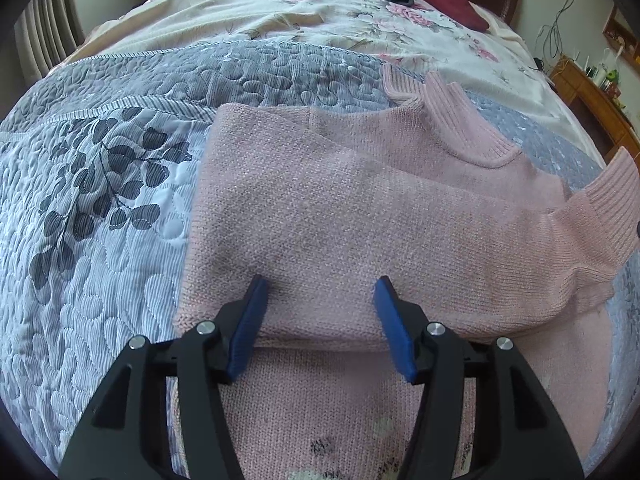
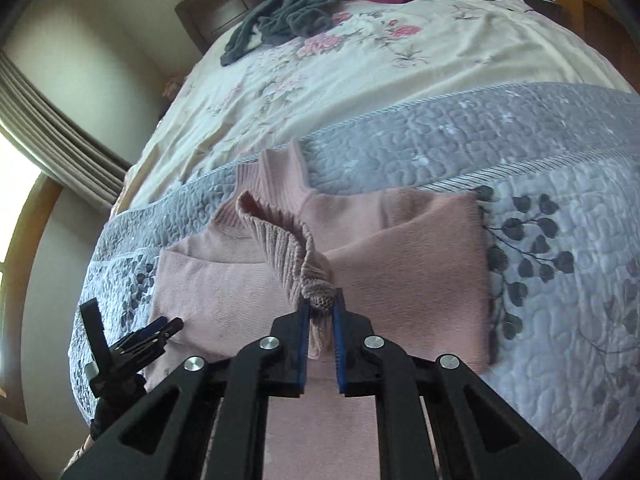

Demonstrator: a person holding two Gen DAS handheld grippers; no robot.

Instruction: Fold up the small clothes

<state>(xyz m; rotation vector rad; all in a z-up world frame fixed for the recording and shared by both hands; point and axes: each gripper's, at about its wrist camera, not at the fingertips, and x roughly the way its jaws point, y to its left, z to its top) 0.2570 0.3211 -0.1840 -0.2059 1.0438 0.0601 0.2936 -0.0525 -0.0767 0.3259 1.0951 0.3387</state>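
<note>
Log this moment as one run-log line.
left hand-held gripper: open over pink sweater | right hand-held gripper: shut on ribbed cuff | fold unfinished

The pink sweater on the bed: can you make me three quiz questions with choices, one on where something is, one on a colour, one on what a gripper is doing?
1. Where does the grey clothing pile lie?
A. far end of bed
B. on the sweater
C. on the floor

2. What colour are the gripper pads?
A. red
B. blue
C. green

3. What is the right gripper doing?
A. open, empty
B. holding a pillow
C. pinching the sweater's cuff

Answers: A, it lies far beyond the pink sweater; B, both pads look blue; C, ribbed cuff sits between the pads.
</note>
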